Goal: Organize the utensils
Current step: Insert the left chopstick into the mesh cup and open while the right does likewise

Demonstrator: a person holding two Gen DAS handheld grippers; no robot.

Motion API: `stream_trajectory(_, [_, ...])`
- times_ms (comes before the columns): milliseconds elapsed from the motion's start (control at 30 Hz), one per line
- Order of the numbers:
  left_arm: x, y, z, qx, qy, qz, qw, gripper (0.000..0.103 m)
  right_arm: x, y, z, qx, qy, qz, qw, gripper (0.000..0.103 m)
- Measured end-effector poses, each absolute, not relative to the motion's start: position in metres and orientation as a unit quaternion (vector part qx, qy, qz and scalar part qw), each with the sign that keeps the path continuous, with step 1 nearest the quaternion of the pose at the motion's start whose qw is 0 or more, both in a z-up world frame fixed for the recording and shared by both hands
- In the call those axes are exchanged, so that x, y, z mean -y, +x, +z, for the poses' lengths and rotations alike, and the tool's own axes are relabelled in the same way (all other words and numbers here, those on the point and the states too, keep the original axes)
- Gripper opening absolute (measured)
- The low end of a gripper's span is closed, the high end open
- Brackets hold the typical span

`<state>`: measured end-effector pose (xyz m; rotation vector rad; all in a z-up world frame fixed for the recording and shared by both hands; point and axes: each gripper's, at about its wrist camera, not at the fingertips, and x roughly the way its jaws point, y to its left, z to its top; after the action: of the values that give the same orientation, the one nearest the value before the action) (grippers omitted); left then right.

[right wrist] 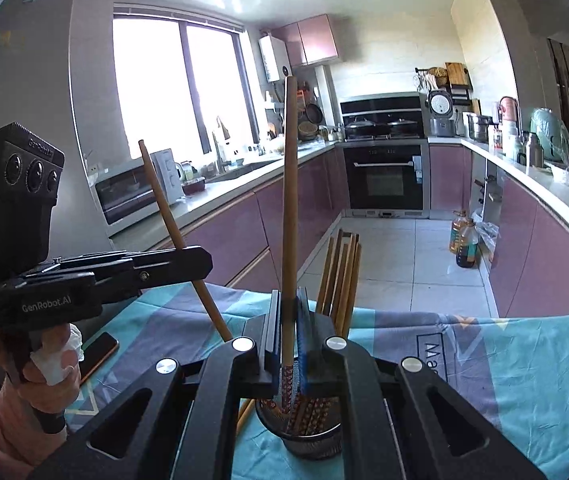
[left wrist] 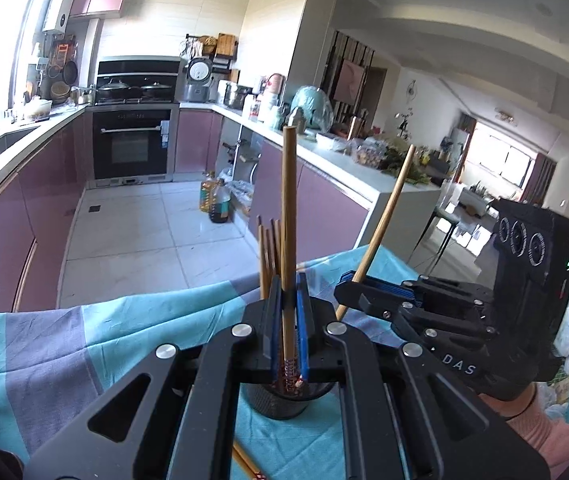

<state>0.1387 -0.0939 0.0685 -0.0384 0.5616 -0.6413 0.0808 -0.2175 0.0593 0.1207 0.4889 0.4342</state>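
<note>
Ahead of my left gripper, pressed shut on one upright chopstick, the dark cup stands directly below on the bench cloth. Right view: my right gripper likewise pinches an upright chopstick, patterned end already over the cup, beside stored chopsticks.

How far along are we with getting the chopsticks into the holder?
Done: several chopsticks already stand in the black holder. In hand: the left claw and the right claw are each shut on one chopstick above the holder, neither dropped in yet. Left: those two, plus at least one loose chopstick lying on the blue cloth.
</note>
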Motion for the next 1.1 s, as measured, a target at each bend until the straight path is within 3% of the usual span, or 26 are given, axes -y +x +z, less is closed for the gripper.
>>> stream_trajectory(433, [0.102, 0.159, 0.036, -0.328, 0.012, -0.296, 0.897, 0.007, 0.210, 0.093, 0.032, -0.283, 0.058, 0.210, 0.934, 0.006])
stream_trajectory(1100, [0.119, 0.184, 0.023, -0.352, 0.033, -0.292, 0.889, 0.007, 0.205, 0.106, 0.006, -0.325, 0.069, 0.208, 0.920, 0.006])
